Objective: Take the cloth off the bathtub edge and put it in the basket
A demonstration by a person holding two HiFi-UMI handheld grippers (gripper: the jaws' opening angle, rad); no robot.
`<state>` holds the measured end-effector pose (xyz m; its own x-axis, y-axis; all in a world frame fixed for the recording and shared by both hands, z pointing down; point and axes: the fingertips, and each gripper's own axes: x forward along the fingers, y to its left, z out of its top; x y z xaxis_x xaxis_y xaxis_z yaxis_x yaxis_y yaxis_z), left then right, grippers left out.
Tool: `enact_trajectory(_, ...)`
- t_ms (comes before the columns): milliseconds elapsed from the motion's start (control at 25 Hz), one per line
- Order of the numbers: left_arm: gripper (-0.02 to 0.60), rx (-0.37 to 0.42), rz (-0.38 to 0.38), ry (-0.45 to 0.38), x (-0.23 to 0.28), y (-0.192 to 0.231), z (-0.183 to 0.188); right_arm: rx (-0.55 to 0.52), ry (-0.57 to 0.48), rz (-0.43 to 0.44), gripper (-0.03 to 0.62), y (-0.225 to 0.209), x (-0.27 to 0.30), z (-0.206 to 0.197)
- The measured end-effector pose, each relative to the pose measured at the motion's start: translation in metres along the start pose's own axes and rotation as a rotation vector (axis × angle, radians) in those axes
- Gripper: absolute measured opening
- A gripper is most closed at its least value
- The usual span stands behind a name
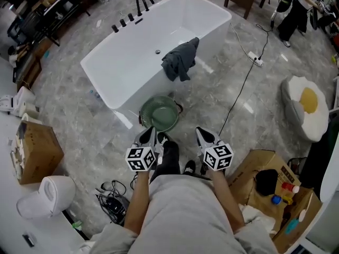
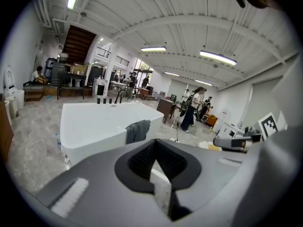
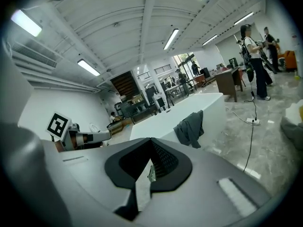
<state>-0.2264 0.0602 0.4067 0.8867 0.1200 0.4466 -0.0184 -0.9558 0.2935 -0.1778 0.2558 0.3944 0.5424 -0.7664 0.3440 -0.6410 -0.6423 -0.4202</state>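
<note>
A dark grey cloth (image 1: 180,60) hangs over the near edge of the white bathtub (image 1: 127,62); it also shows as the cloth (image 2: 138,130) and the cloth (image 3: 190,127) in the gripper views. A green basket (image 1: 159,114) stands on the floor against the tub, just below the cloth. My left gripper (image 1: 150,135) is shut and empty, held near my body just short of the basket. My right gripper (image 1: 204,136) is shut and empty too, level with the left one and well short of the cloth.
A black faucet (image 1: 142,3) and knobs sit at the tub's far end. A cable and power strip (image 1: 257,61) run across the floor at right. Cardboard boxes (image 1: 267,187) stand at right and a box (image 1: 35,151) at left. People stand at the far right.
</note>
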Motion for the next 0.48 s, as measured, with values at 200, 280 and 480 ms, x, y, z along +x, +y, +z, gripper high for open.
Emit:
enact_trajectory(200,0.057,-0.014,-0.021,0.001,0.044,0.019,0.022,-0.009,0.019,-0.014,0.000,-0.016,0.039,0.019)
enact_trajectory(280,0.057,-0.008,-0.024,0.005,0.061,0.032,0.035,-0.011,0.034,-0.010,0.000,-0.017,0.060,0.024)
enact_trajectory(480,0.057,-0.053,-0.039,0.012,0.098,0.068,0.065,-0.010,0.073,0.018,0.000,-0.015,0.120,0.043)
